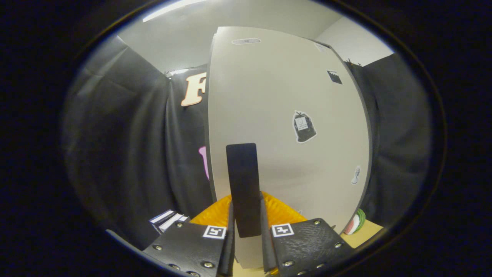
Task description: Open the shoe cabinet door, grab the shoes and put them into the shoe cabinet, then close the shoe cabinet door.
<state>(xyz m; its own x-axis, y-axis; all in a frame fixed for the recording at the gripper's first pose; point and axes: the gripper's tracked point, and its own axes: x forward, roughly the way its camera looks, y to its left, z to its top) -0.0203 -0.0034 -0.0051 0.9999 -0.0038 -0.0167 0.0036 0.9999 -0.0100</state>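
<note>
the tongs [246,231] are closed down on the flat black rectangular handle [243,188] of the pale beige shoe cabinet door [284,96], one finger on each long side of it and both pressing against it. the handle stands upright between the fingers and reaches well above their tips. the door panel rises straight ahead, its left edge showing as a thin dark line, so the panel appears turned a little toward that side; whether it is fully shut or slightly ajar cannot be told. on the door's face there is a black-and-white sticker of a bag shape [303,127] to the right of the handle, a small dark sticker [334,77] higher up, and a small pale sticker [356,175] near the right edge. just behind the fingers, low against the door, sits a bright orange ridged object [215,213]. to the left of it lies a stack of white and dark flat items [167,220]. at the door's lower right corner a watermelon-slice picture [356,223] rests by the tan counter [363,234].
</note>
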